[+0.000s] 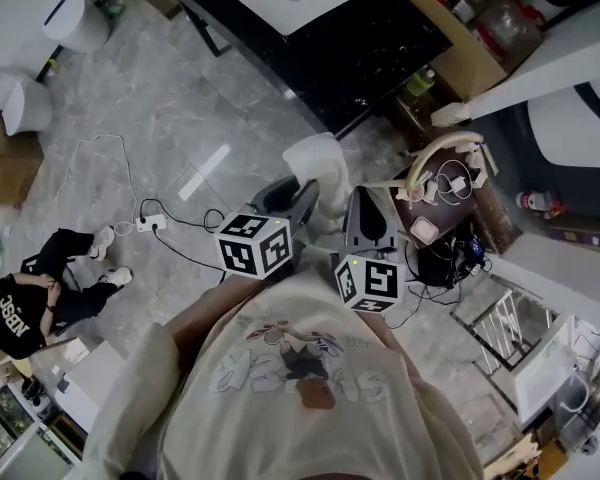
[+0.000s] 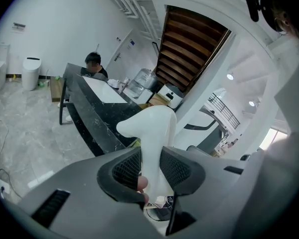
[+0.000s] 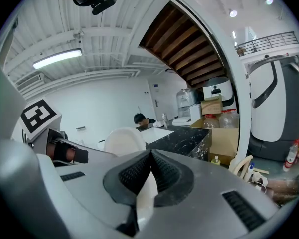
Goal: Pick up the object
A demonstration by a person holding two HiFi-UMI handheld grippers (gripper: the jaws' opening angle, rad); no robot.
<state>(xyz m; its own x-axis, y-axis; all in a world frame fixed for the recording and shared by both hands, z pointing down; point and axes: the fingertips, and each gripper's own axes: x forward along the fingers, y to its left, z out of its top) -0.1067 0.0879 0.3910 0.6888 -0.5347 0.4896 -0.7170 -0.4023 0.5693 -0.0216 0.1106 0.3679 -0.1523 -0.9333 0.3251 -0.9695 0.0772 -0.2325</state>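
L gripper (image 2: 150, 167) clamps a glossy white object (image 2: 152, 131) by its stem, jaws narrowly apart on it, pads pressing both sides. The object's rounded head sticks up past them, just short of the black marble counter (image 2: 97, 118). R gripper (image 3: 150, 156), on the same near side of the counter, has its jaws closed tip to tip. A cardboard box (image 3: 222, 128) w/ bottles stands against the counter's end.

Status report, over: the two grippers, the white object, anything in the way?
Left gripper shut on the white object, held up. Right gripper shut, tips together, beside it. Black counter ahead, apart.
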